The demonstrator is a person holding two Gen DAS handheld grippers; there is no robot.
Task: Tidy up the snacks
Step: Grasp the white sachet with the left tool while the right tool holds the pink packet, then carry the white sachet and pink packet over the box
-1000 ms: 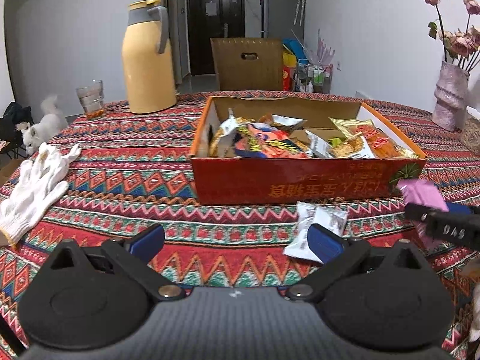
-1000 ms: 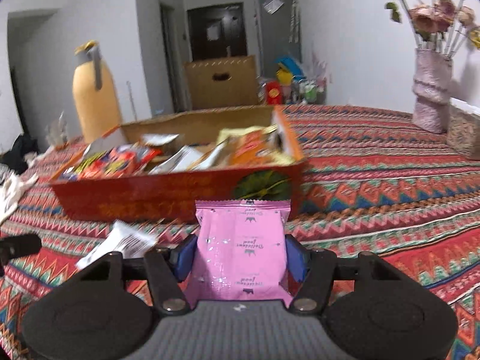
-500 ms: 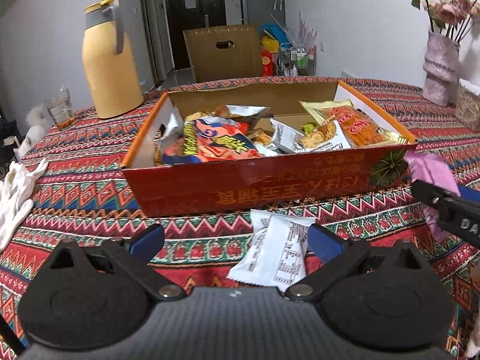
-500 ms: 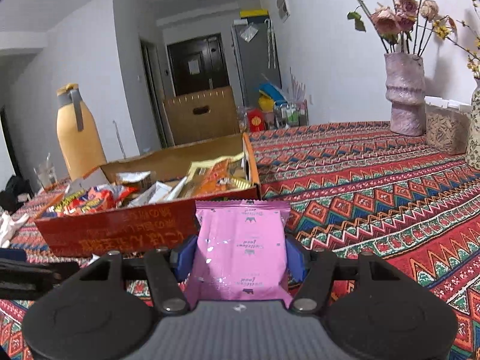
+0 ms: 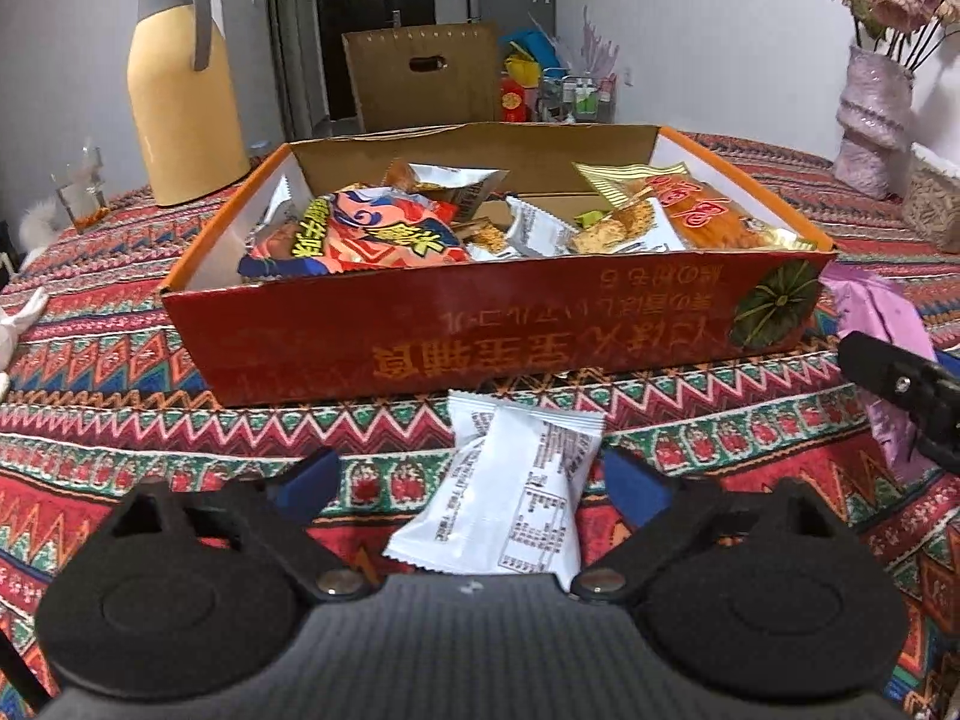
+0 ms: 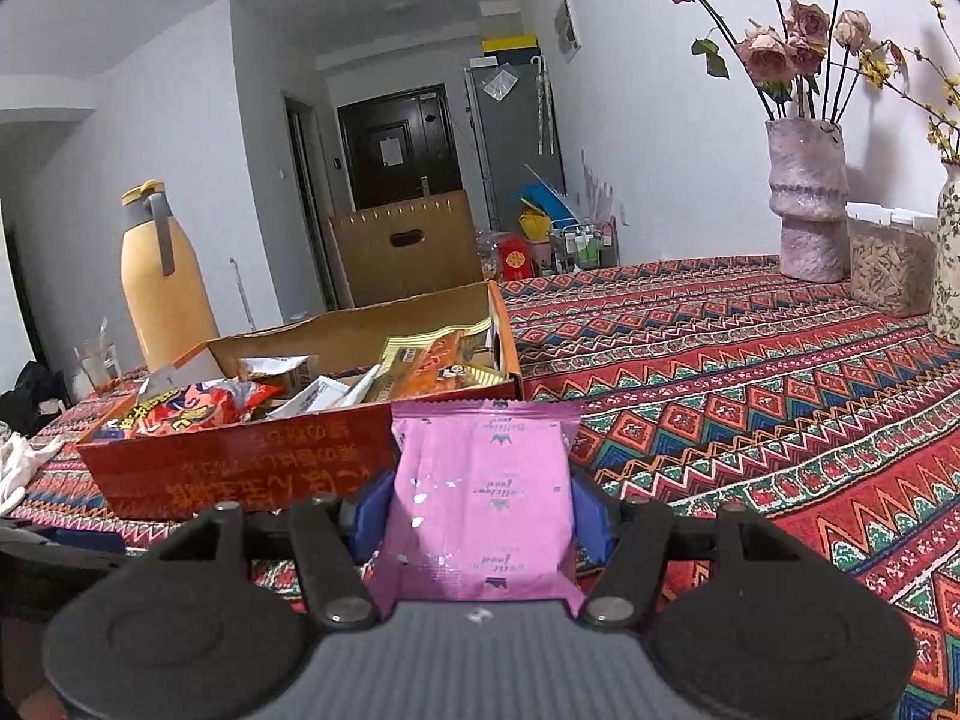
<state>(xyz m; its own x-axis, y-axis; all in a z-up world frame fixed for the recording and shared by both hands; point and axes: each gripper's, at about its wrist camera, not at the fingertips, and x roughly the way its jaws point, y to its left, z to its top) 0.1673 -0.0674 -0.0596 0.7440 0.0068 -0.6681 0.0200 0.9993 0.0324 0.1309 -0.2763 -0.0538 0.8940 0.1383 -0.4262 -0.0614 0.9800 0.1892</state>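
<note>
A red cardboard box (image 5: 492, 330) holding several snack packets stands on the patterned tablecloth; it also shows in the right wrist view (image 6: 240, 468). A white snack packet (image 5: 510, 498) lies flat on the cloth in front of the box, between the fingers of my open left gripper (image 5: 474, 480). My right gripper (image 6: 480, 507) is shut on a pink snack packet (image 6: 483, 492) and holds it above the cloth by the box's near right corner. That pink packet (image 5: 876, 318) and the right gripper's finger show at the right of the left wrist view.
A yellow thermos jug (image 5: 180, 96) and a glass (image 5: 81, 189) stand at the back left. White gloves (image 6: 18, 468) lie at the left edge. A pink vase with dried roses (image 6: 807, 204) and a jar (image 6: 888, 264) stand at the back right.
My left gripper has moved forward and right, so the white packet now lies between its open fingers. My right gripper has lifted and swung right with the pink packet.
</note>
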